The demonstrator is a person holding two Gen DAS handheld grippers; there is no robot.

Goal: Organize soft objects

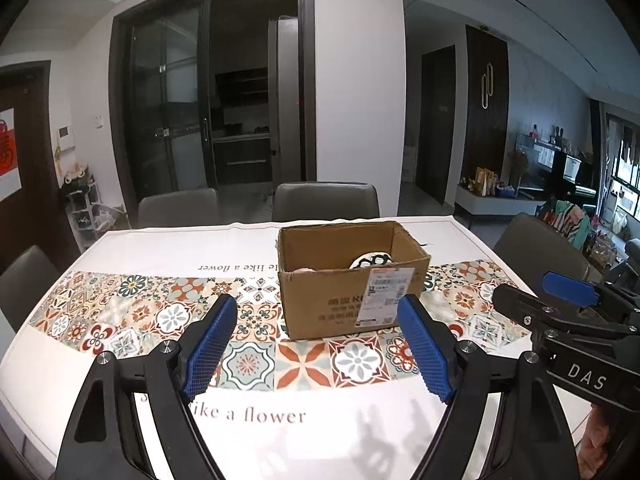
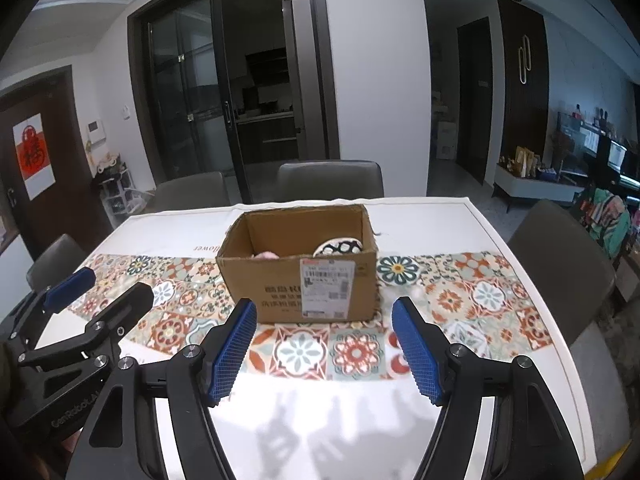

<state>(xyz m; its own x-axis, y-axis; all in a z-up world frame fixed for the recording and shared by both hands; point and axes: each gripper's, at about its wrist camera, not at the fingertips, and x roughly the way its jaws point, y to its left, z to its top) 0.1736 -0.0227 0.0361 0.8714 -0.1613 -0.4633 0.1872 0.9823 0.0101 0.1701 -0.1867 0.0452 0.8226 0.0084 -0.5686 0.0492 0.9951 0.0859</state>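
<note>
An open cardboard box (image 1: pixel 348 300) (image 2: pixel 304 284) stands on the patterned tablecloth in the middle of the table. Inside it a black-and-white patterned soft item (image 1: pixel 370 260) (image 2: pixel 338 247) leans at the right, and a pink soft item (image 1: pixel 304 269) (image 2: pixel 266 255) peeks above the front wall. My left gripper (image 1: pixel 320 344) is open and empty, just short of the box. My right gripper (image 2: pixel 326 350) is open and empty, in front of the box. The right gripper also shows at the right edge of the left wrist view (image 1: pixel 560 304), and the left gripper shows at the left of the right wrist view (image 2: pixel 92 292).
The table (image 1: pixel 120 248) carries a white cloth with a tiled flower band and printed words. Grey chairs (image 1: pixel 326 200) (image 2: pixel 330 180) stand at the far side and at both ends. Glass sliding doors lie beyond.
</note>
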